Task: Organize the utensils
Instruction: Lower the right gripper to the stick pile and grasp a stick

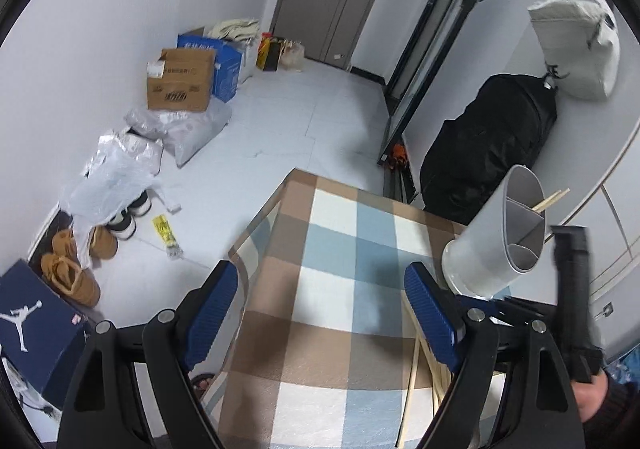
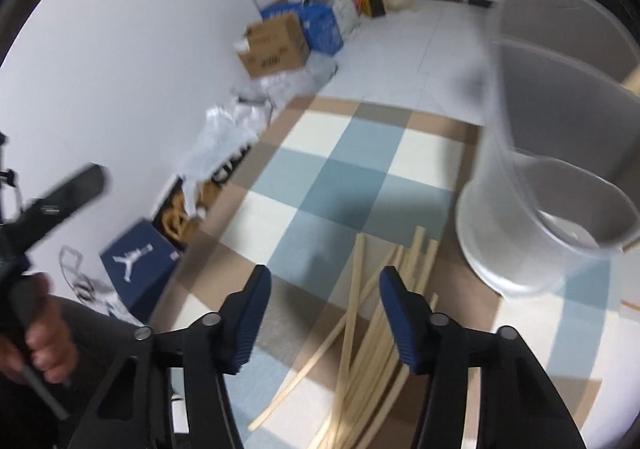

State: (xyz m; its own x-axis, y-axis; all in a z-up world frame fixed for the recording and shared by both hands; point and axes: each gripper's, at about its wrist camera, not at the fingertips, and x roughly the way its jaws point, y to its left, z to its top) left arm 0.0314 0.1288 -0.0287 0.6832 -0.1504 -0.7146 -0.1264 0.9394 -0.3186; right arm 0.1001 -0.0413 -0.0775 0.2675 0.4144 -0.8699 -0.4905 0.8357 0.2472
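Observation:
A grey divided utensil holder [image 1: 494, 237] stands at the right of the checkered tablecloth [image 1: 332, 289], with a pair of wooden chopsticks [image 1: 552, 199] sticking out of its far compartment. It fills the right of the right wrist view [image 2: 560, 169]. Several loose wooden chopsticks [image 2: 372, 337] lie in a pile on the cloth, just under and ahead of my right gripper [image 2: 326, 313], which is open and empty. Some show in the left wrist view [image 1: 416, 381]. My left gripper [image 1: 320, 313] is open and empty above the cloth, left of the holder.
The table's left edge [image 1: 256, 221] drops to the floor, where cardboard boxes [image 1: 182, 79], plastic bags [image 1: 116, 173], shoes [image 1: 76, 273] and a blue shoe box [image 1: 36, 325] lie along the wall. A black backpack [image 1: 492, 149] stands behind the table.

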